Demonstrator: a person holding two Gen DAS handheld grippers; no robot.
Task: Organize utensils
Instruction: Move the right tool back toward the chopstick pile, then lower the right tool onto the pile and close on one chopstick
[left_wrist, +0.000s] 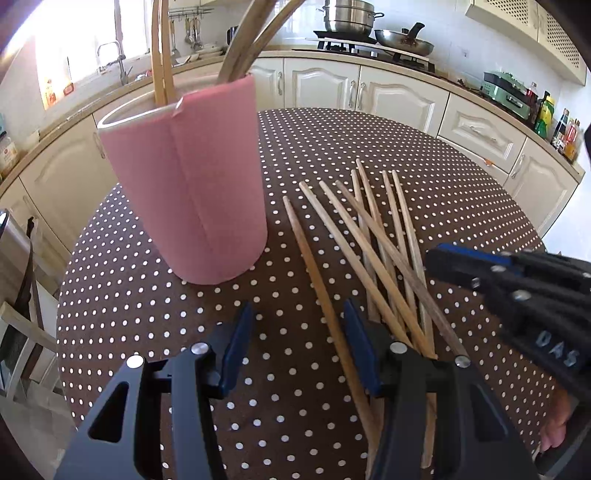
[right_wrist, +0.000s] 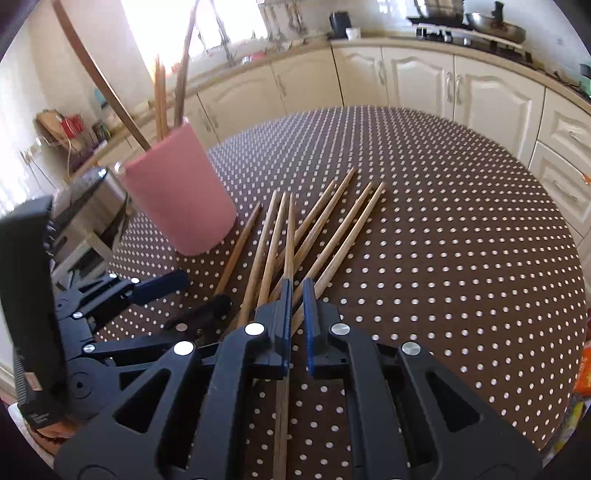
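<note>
A pink utensil holder (left_wrist: 188, 184) stands upright on the round table (left_wrist: 155, 302), which wears a brown cloth with white polka dots; several wooden utensil handles (left_wrist: 162, 55) lean out of its top. Just beside the holder, a loose pile of wooden chopsticks (left_wrist: 373, 243) lies crossed on the cloth, tips fanned toward the far cabinets. The left tongs (left_wrist: 299, 332) hang over the table with their blue pads apart and nothing pressed between them; one chopstick runs under the gap, lying flat on the cloth. The right tongs (right_wrist: 297, 295) are at the near end of the pile, closed down to a narrow slit, with a darker chopstick (right_wrist: 289, 236) passing along the left pad; whether it is truly pinched cannot be told.
</note>
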